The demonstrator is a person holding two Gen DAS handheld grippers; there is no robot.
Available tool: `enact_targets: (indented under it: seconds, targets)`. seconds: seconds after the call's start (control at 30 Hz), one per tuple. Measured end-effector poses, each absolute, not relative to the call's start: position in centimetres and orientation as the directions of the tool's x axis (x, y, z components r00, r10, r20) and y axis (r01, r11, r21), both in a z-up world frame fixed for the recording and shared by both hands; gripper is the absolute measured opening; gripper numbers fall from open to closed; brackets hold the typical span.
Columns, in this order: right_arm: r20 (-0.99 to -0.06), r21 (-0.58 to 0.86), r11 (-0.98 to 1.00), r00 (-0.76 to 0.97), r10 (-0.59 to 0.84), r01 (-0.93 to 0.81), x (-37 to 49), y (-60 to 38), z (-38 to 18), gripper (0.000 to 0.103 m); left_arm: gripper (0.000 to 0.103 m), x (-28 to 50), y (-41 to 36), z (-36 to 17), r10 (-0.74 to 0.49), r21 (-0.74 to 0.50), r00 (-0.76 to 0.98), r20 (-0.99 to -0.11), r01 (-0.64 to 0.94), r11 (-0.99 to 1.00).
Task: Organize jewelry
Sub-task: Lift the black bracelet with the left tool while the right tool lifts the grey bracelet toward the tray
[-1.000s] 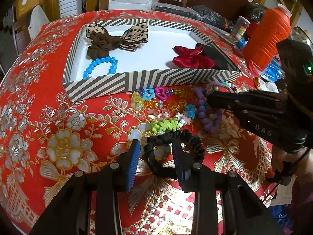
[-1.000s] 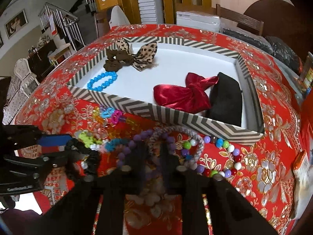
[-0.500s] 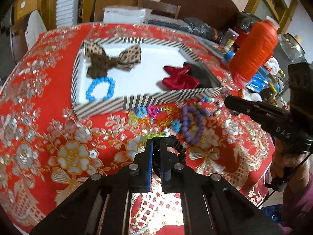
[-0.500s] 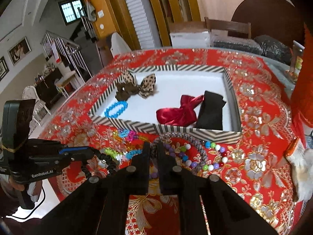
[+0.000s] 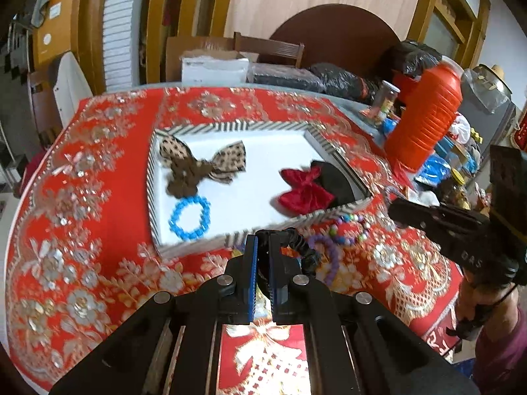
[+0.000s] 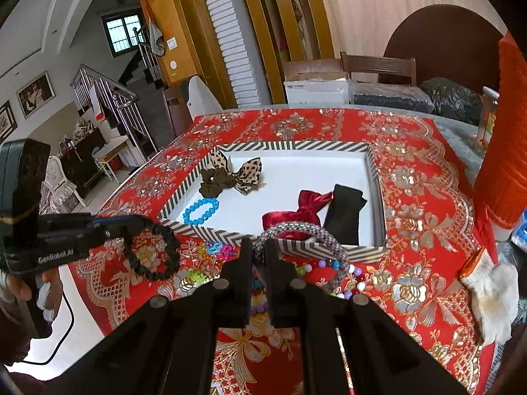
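Observation:
My left gripper (image 5: 262, 243) is shut on a black scrunchie (image 5: 301, 250) and holds it in the air in front of the striped tray (image 5: 197, 242). The scrunchie hangs as a loop in the right wrist view (image 6: 154, 250). My right gripper (image 6: 258, 250) is shut on a grey beaded bracelet (image 6: 306, 233), lifted above the tray's near wall (image 6: 329, 248). In the tray lie a leopard bow (image 5: 204, 161), a blue bead bracelet (image 5: 190, 217), a red bow (image 5: 304, 192) and a black cloth (image 5: 332, 181).
Loose coloured bead bracelets (image 6: 316, 268) and plastic chains (image 6: 217, 250) lie on the red floral tablecloth (image 5: 82, 230) in front of the tray. An orange jug (image 5: 425, 118) and clutter stand at the right. A white glove (image 6: 494, 293) lies at the right edge.
My left gripper closed on the black scrunchie and lifted it off the cloth. My right gripper closed on the grey beaded bracelet and raised it. Both rose away from the table.

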State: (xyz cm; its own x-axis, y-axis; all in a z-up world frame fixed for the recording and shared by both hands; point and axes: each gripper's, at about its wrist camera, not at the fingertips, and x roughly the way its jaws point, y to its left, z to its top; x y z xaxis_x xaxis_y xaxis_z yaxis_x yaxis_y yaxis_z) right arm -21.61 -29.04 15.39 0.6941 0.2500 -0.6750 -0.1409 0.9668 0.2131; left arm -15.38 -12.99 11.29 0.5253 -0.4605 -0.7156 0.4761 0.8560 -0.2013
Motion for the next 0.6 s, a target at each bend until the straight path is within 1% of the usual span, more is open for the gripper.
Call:
enact_targets:
  seconds: [0.33, 0.6]
  targets:
    - [-0.674, 0.177, 0.974, 0.703, 0.227, -0.145, -20.7, -28.7, 16.3, 0.007, 0.004, -13.1, -13.1, 11.6, -0.421, -0.161, 0.567, -0.708, 0.45, 0.878]
    - [-0.685, 0.16, 0.976, 0.695, 0.22, -0.151, -19.5, -28.4, 16.1, 0.007, 0.004, -11.0, -12.9, 10.7, -0.402, -0.168, 0.571, -0.715, 0.418, 0.893]
